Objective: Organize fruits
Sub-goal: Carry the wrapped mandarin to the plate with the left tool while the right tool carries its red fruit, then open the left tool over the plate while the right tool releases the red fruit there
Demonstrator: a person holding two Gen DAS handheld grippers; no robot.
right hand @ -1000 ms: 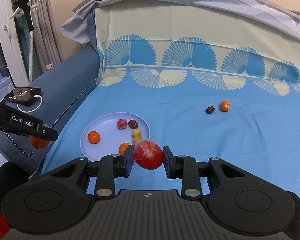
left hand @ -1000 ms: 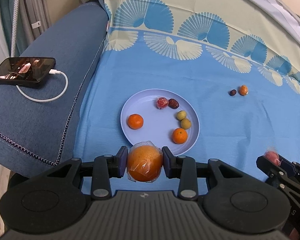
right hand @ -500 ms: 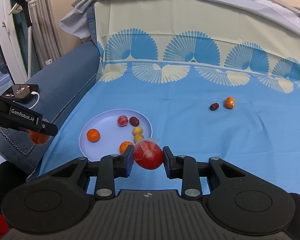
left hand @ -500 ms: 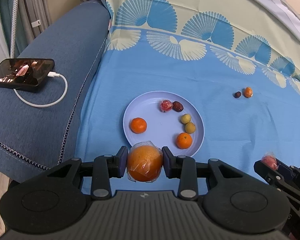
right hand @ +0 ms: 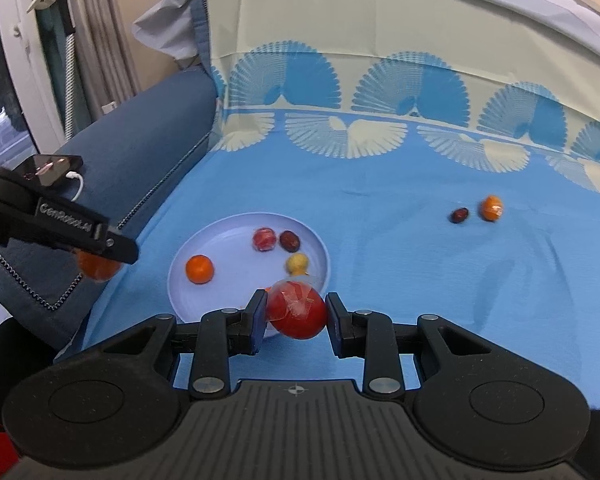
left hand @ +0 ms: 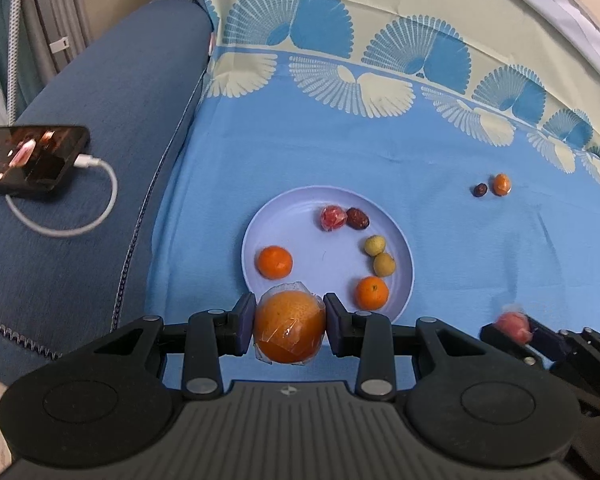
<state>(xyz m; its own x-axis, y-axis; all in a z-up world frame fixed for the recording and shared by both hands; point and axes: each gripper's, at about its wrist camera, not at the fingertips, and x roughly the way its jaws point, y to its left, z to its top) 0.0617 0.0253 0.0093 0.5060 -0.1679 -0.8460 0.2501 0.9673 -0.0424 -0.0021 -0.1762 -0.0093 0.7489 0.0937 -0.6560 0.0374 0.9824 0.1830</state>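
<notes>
The left gripper [left hand: 290, 326] is clenched on one large orange wrapped in clear film [left hand: 290, 328], both pads pressed to its sides, just over the near rim of a pale lilac plate [left hand: 323, 258]. The right gripper [right hand: 296, 314] grasps one red round fruit in clear film [right hand: 298, 312], pads tight against it, at the plate's near right edge [right hand: 319, 252]; in the left wrist view the same gripper [left hand: 539, 340] shows at the lower right with its red fruit [left hand: 513, 326] blurred.

On the plate lie six fruits: two small oranges, one at the left [left hand: 275, 262] and one near the front right [left hand: 371, 293]; one red wrapped fruit [left hand: 333, 218] touching one dark red date [left hand: 357, 218] at the far side; and two small yellow-green round fruits [left hand: 375, 246] [left hand: 384, 264] touching each other on the right.

Well apart from the plate, farther out to the right on the blue sheet [left hand: 419, 140], sit two more pieces just beside each other: one dark date [left hand: 479, 190] and one small orange fruit in film [left hand: 501, 184]. The sheet carries a band of blue and cream fan shapes.

To the left is a denim-blue cushioned arm [left hand: 80, 160], on which rests one phone [left hand: 32, 158] with a lit screen and one white cable [left hand: 96, 200] plugged into it.
</notes>
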